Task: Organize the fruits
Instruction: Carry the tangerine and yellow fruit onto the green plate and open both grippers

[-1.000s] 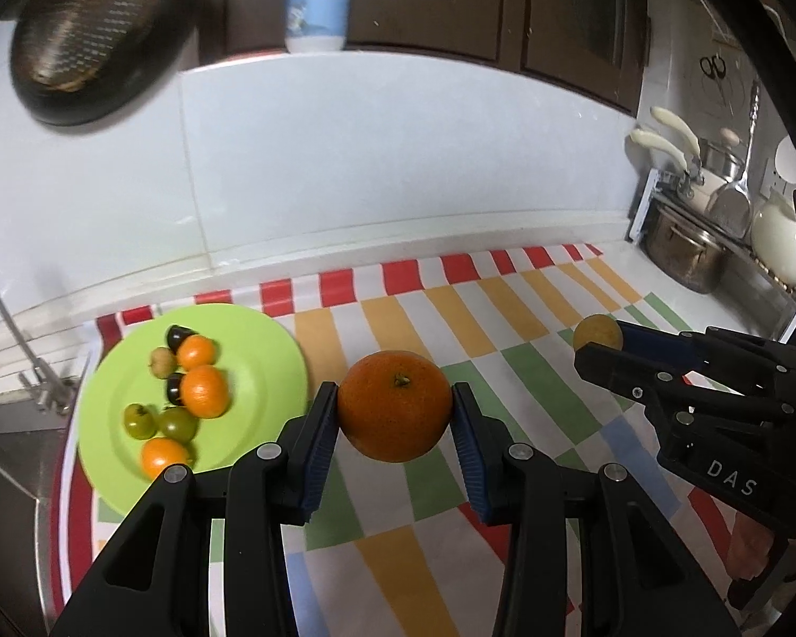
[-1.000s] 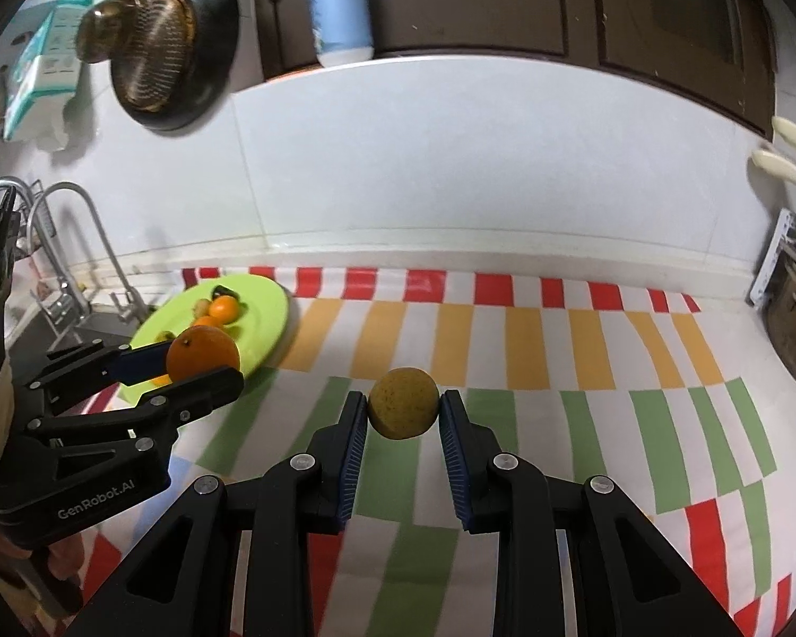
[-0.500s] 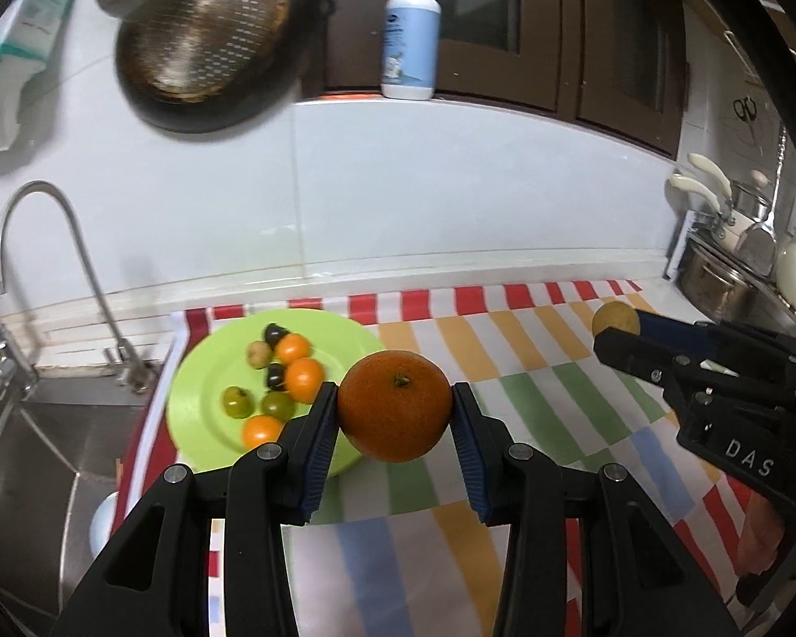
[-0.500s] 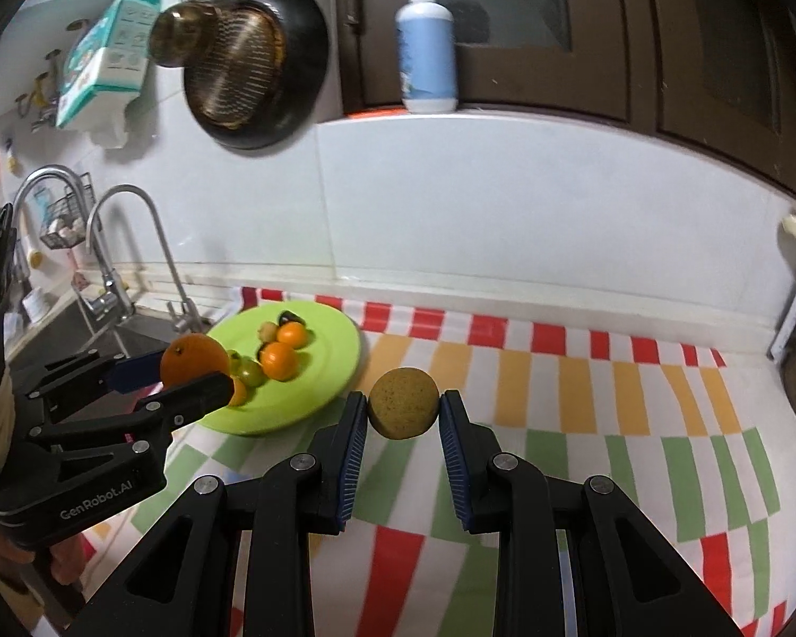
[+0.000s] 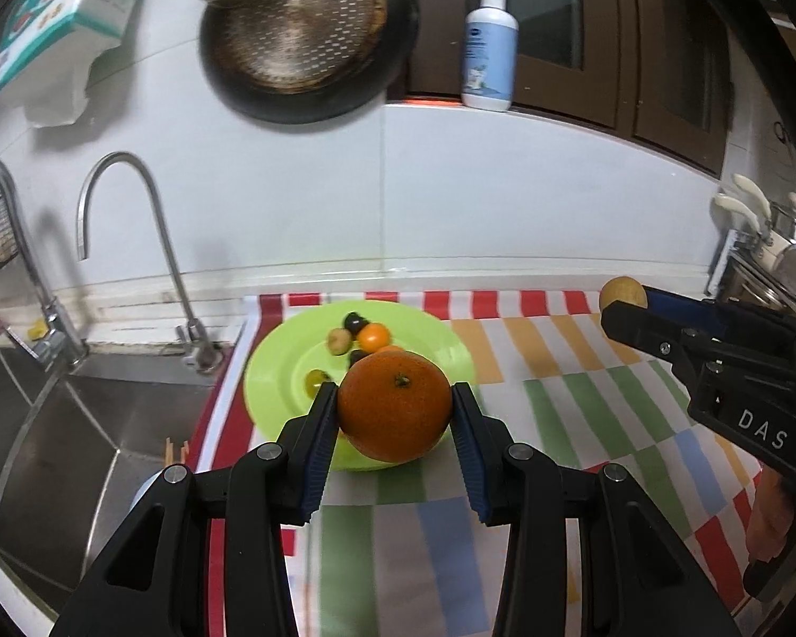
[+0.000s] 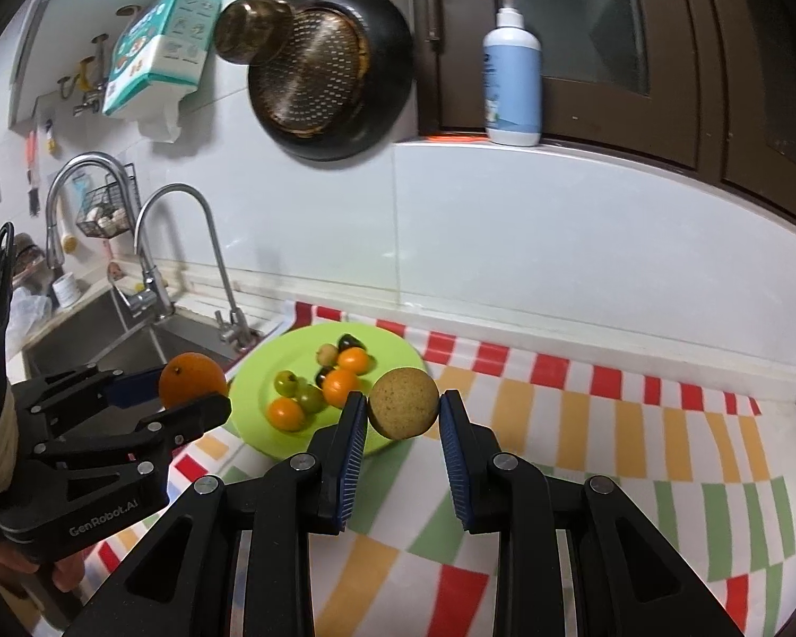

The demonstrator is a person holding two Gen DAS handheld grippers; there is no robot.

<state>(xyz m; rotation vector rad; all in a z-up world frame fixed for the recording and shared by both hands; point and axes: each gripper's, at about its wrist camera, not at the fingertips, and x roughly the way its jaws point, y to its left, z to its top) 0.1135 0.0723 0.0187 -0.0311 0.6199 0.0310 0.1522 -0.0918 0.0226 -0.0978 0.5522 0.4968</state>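
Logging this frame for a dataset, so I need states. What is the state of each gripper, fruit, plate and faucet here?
left gripper: shut on the orange, held in the air
right gripper: shut on the brown round fruit, held in the air
green plate: flat on the striped cloth, holding small fruits
faucet: no water visible

The left black two-finger gripper with blue ribbed pads (image 5: 395, 414) is held level, its jaws closed on a large round orange fruit (image 5: 395, 406). The right black gripper (image 6: 403, 411) is held alongside, clamped on a smaller round tan speckled fruit (image 6: 404, 402). Both are raised.
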